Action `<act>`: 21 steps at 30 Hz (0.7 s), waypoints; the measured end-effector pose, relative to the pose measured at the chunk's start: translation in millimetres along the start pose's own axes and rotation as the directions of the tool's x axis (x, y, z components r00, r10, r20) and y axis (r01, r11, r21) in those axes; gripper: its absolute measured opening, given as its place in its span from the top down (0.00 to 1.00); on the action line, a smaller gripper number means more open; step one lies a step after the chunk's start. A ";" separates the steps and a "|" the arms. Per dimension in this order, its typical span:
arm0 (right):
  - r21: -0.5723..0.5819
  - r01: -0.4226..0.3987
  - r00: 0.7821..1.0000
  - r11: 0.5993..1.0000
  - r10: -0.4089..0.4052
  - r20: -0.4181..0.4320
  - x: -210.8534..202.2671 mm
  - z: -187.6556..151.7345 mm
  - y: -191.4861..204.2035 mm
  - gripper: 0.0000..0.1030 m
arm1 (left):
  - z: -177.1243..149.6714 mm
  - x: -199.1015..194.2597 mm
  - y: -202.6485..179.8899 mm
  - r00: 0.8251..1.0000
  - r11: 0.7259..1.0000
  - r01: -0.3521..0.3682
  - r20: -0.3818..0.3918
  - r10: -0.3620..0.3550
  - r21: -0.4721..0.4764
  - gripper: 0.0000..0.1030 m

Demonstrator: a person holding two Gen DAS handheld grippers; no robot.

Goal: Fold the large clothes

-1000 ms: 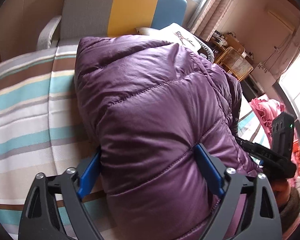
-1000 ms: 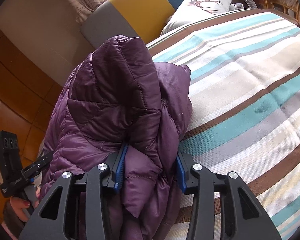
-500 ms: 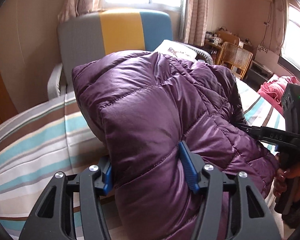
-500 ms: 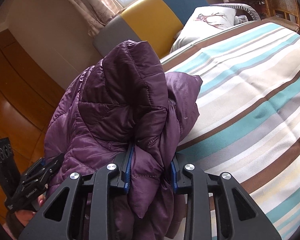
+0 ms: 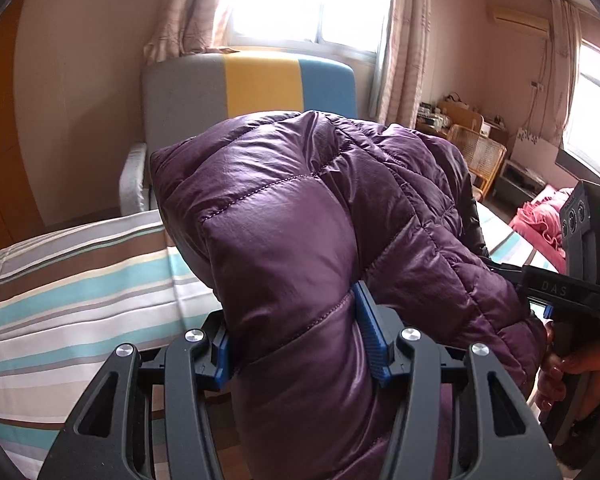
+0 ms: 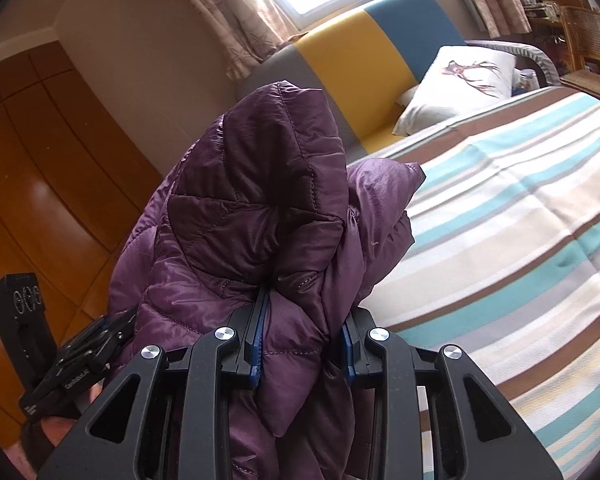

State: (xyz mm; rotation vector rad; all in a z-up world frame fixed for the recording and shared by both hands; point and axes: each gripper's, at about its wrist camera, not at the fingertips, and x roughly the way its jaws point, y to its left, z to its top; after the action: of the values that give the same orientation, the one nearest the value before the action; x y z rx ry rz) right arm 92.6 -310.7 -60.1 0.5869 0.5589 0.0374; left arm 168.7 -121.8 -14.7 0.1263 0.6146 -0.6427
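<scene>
Purple quilted jacket (image 5: 300,240), bunched and held up over the striped bed (image 5: 60,300), looks light, puffy and slippery, so deep bites through padded folds suit it, as the left gripper (image 5: 296,344) and right gripper (image 6: 304,340) each clamp a thick wad.

Count: 1 purple quilted jacket (image 5: 300,220), bunched. 2 grippers: left gripper (image 5: 300,336), right gripper (image 6: 302,340), each with 2 blue pads (image 5: 370,332). 1 striped bed cover (image 6: 520,240). 1 headboard (image 5: 252,88) with 3 colour panels: grey, yellow, blue. 1 white pillow (image 6: 456,80) with a deer print. 2 windows (image 5: 312,0) in the left view. 1 wicker chair (image 5: 480,152). 1 air conditioner (image 5: 518,22). 1 pink cloth heap (image 5: 540,216).
</scene>
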 end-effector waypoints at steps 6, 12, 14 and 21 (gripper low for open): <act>-0.048 -0.049 0.999 0.998 0.049 0.001 17.2 11.9 36.1 0.71 | 5.7 -19.9 37.3 0.998 0.999 -0.044 0.044 0.045 -0.032 0.50; -0.076 -0.083 0.996 0.994 0.082 -0.019 53.4 17.1 68.1 0.71 | 10.3 -24.0 81.4 0.993 0.993 -0.103 0.057 0.106 -0.060 0.50; -0.066 -0.091 0.996 0.994 0.089 -0.030 73.1 17.2 74.1 0.71 | 9.8 -17.8 100.1 0.990 0.989 -0.131 0.051 0.134 -0.066 0.50; -0.081 -0.051 0.993 0.995 0.042 -0.111 151.1 16.1 88.3 0.71 | -0.5 24.4 161.0 0.971 0.966 -0.240 -0.028 0.238 -0.093 0.48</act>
State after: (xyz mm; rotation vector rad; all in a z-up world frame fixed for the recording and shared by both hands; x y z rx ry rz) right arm 240.3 -216.7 -75.7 0.5183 0.6468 0.1372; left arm 279.8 -5.7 -41.1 0.1140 0.6336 -0.3780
